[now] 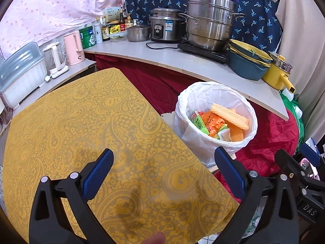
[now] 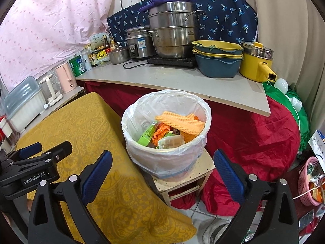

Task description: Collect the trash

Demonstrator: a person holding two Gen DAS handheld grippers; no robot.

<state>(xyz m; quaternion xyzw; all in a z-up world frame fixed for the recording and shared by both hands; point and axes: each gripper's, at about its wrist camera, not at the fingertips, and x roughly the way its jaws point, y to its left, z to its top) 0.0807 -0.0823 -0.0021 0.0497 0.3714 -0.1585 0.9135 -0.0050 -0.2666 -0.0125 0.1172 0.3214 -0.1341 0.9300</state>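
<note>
The left gripper [image 1: 163, 169], black-armed with blue ribbed pads, stands with its jaws spread wide and nothing between them, hovering above the mustard-yellow paisley tablecloth [image 1: 91, 134] that fills the left wrist view from nine to six o'clock. The right gripper [image 2: 162, 169], of the same make, is likewise splayed fully apart and holds nothing; in the right wrist view it points toward the white plastic-lined round trash bin [image 2: 142, 154], which sits at the centre of that picture on a small worn cream wooden stool [image 2: 195, 174]. In the left wrist view the bin lies at about three o'clock, just beyond the table's edge. Inside the bin rest the collected scraps: a long orange waffle-textured wafer piece [image 2: 180, 122] lying across the top toward twelve o'clock, a bright green carton [image 2: 147, 134] leaning at nine o'clock, and crumpled orange wrappers [image 2: 160, 133] between them. Behind the bin, at twelve o'clock, a grey countertop [image 2: 182, 79] carries a tall stacked stainless-steel steamer pot [image 2: 174, 34], a steel rice cooker [image 2: 138, 42] to its left, stacked blue and yellow bowls [image 2: 218, 59] and a yellow electric pot [image 2: 257, 65] at two o'clock. A deep red cloth [image 2: 254, 138] hangs beneath the counter, and a pink plastic basket [image 2: 309, 179] sits at four o'clock.
</note>
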